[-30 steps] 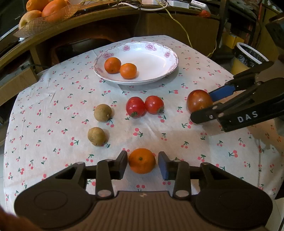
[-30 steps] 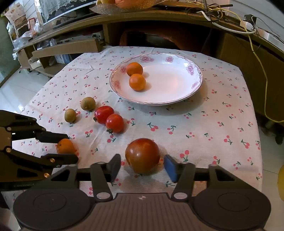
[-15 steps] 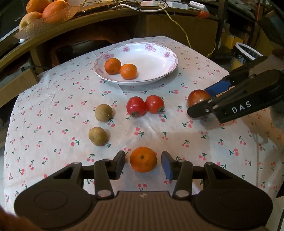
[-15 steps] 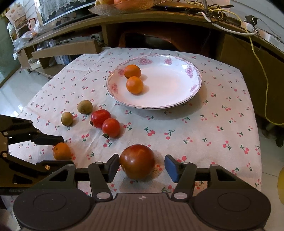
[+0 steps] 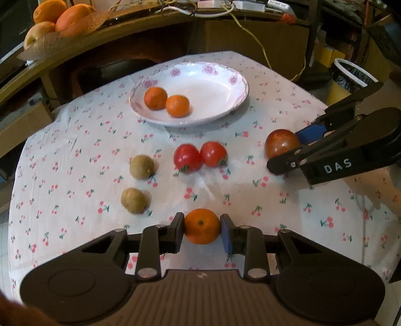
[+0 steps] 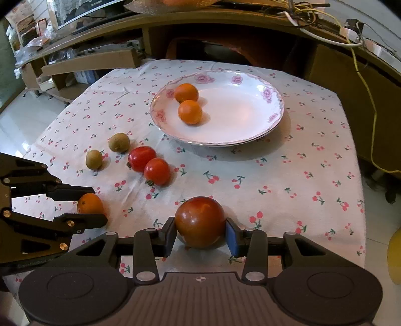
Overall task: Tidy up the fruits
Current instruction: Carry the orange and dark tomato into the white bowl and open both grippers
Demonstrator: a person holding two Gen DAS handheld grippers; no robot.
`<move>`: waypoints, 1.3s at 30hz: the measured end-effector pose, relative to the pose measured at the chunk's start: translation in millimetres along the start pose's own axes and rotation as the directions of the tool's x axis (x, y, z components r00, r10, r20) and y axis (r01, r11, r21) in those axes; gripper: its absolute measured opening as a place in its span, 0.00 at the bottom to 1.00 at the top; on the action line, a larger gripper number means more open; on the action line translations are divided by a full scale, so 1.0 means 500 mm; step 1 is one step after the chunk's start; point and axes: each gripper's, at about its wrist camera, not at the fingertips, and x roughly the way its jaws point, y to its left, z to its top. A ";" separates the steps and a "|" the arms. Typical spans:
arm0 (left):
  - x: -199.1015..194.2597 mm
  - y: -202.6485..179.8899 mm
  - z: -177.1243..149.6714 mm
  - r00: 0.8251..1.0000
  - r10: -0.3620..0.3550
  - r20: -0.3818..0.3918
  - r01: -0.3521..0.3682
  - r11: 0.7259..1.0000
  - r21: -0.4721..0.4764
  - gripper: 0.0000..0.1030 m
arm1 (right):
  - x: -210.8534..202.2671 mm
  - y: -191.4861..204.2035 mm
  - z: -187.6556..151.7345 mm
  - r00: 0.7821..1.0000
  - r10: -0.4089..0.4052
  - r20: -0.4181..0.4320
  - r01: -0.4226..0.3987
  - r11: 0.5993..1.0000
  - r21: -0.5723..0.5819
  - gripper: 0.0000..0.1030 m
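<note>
My left gripper [image 5: 202, 232] is shut on an orange tangerine [image 5: 202, 227] at the near edge of the table. My right gripper [image 6: 200, 232] is shut on a large dark red tomato [image 6: 200, 220] at the table's right side. Each also shows in the other view: the tomato [image 5: 280, 145], the tangerine [image 6: 89, 203]. A white flowered plate [image 5: 220, 75] at the back holds two tangerines [image 5: 155, 97] [image 5: 177, 105]. Two red tomatoes [image 5: 187, 158] [image 5: 213, 153] touch mid-table. Two brown kiwis [image 5: 141, 163] [image 5: 133, 200] lie to the left.
A cherry-print cloth [image 5: 75, 155] covers the table. A wooden shelf behind carries a basket of oranges [image 5: 60, 17] and cables [image 5: 250, 37]. A bin with a white rim [image 5: 351, 75] stands at the back right. Low shelves [image 6: 82, 62] stand at the left.
Both grippers have closed: the left fingers now press the tangerine and the right fingers press the large tomato. The other fruits have not moved.
</note>
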 end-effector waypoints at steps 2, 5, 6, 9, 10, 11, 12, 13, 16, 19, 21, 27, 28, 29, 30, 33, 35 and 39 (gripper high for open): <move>0.001 -0.001 0.010 1.000 0.002 0.009 -0.002 1.000 -0.003 0.36 | -0.005 0.000 0.005 1.000 -0.003 0.009 0.003 1.000 0.002 0.39; 0.000 0.002 0.026 1.000 0.006 0.020 -0.006 1.000 -0.006 0.36 | -0.011 0.003 0.013 1.000 -0.002 0.021 0.002 1.000 0.003 0.39; -0.001 0.003 0.033 1.000 0.008 0.026 -0.008 1.000 -0.011 0.36 | -0.012 0.004 0.016 1.000 0.001 0.025 -0.001 1.000 0.003 0.39; -0.005 0.008 0.052 0.999 0.009 0.045 -0.008 1.000 -0.023 0.35 | -0.015 0.011 0.027 0.999 0.010 0.033 -0.010 1.000 0.004 0.39; -0.006 0.010 0.058 0.999 0.014 0.053 -0.012 1.000 -0.024 0.35 | -0.017 0.014 0.031 0.999 0.011 0.038 -0.011 1.000 0.003 0.39; -0.006 0.013 0.064 0.998 0.018 0.060 -0.016 1.000 -0.027 0.35 | -0.019 0.015 0.035 0.999 0.014 0.044 -0.014 1.000 0.003 0.39; -0.007 0.016 0.071 0.998 0.020 0.067 -0.018 0.999 -0.031 0.35 | -0.020 0.016 0.039 0.999 0.015 0.048 -0.015 1.000 0.004 0.39; -0.007 0.019 0.076 0.997 0.024 0.073 -0.022 0.999 -0.034 0.35 | -0.022 0.017 0.044 0.998 0.016 0.054 -0.016 1.000 0.004 0.39; -0.003 0.034 0.097 0.995 0.031 0.093 -0.027 0.998 -0.051 0.35 | -0.027 0.018 0.060 0.997 0.014 0.077 -0.015 1.000 0.009 0.39; 0.007 0.048 0.120 0.994 0.031 0.105 -0.023 0.997 -0.070 0.35 | -0.024 0.016 0.077 0.996 0.007 0.093 -0.009 1.000 0.022 0.39; 0.014 0.053 0.136 0.993 0.040 0.115 -0.032 0.997 -0.072 0.35 | -0.020 0.010 0.089 0.995 -0.009 0.101 0.005 0.999 0.035 0.39; 0.036 0.066 0.173 0.990 0.054 0.127 -0.045 0.996 -0.075 0.35 | -0.003 -0.010 0.124 0.992 -0.040 0.119 0.032 0.997 0.073 0.39; 0.041 0.069 0.179 0.990 0.057 0.128 -0.047 0.996 -0.079 0.34 | -0.001 -0.013 0.129 0.992 -0.045 0.122 0.035 0.996 0.080 0.39; 0.045 0.072 0.184 0.990 0.059 0.128 -0.049 0.996 -0.080 0.34 | 0.002 -0.016 0.133 0.991 -0.049 0.124 0.038 0.995 0.088 0.39; 0.050 0.073 0.189 0.990 0.064 0.128 -0.054 0.995 -0.078 0.34 | 0.005 -0.019 0.136 0.991 -0.053 0.126 0.041 0.995 0.095 0.39; 0.063 0.074 0.200 0.989 0.070 0.127 -0.061 0.995 -0.074 0.34 | 0.013 -0.026 0.143 0.989 -0.067 0.133 0.054 0.993 0.101 0.39; 0.069 0.075 0.203 0.989 0.072 0.127 -0.063 0.995 -0.074 0.34 | 0.018 -0.030 0.145 0.988 -0.073 0.136 0.059 0.993 0.103 0.39; 0.082 0.079 0.211 0.989 0.085 0.124 -0.077 0.995 -0.071 0.34 | 0.030 -0.041 0.151 0.988 -0.072 0.134 0.056 0.991 0.118 0.39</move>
